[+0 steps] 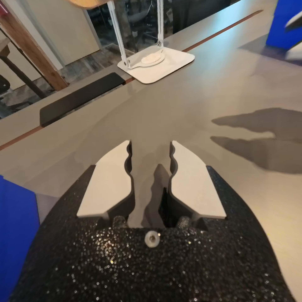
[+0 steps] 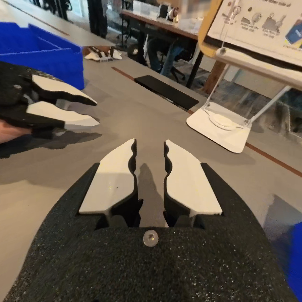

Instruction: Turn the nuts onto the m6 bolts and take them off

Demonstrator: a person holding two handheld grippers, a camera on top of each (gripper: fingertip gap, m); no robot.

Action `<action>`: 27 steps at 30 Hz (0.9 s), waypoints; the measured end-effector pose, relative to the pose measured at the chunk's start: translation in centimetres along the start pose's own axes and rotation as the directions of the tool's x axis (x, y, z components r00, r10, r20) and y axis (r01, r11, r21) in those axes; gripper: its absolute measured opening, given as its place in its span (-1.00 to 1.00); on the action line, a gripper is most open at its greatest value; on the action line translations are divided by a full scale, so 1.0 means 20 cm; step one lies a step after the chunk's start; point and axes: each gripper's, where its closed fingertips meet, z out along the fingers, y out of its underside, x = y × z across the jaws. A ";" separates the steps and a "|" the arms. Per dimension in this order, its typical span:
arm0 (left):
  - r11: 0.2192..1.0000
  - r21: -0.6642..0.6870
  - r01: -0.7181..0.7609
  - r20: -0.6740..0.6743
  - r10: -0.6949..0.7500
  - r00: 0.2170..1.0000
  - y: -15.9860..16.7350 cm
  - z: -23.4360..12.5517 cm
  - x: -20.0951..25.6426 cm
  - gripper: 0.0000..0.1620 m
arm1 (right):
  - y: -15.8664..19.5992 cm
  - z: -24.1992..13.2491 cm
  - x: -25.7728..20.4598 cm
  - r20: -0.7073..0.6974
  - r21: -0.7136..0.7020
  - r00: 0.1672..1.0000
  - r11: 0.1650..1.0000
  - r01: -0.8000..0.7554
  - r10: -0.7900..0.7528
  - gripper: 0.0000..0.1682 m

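No nuts or bolts show in either view. My left gripper is open and empty above the grey table. My right gripper is open and empty too, over the same table. The left gripper also shows at the left of the right wrist view, open, held by a hand at the frame's edge. A blurred white and black tip at the top right of the left wrist view may be the right gripper. Its shadow lies on the table to the right.
A blue bin stands on the table at the left, behind the left gripper; blue bins also show in the left wrist view. A white stand base holds a board. A black flat pad lies at the table's far edge.
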 end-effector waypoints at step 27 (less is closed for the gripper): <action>0.989 0.146 0.005 0.008 -0.006 1.000 -0.08 -0.03 0.01 -0.71 | 0.09 0.01 0.20 -0.248 0.210 0.954 0.970 -0.119 0.171 -0.88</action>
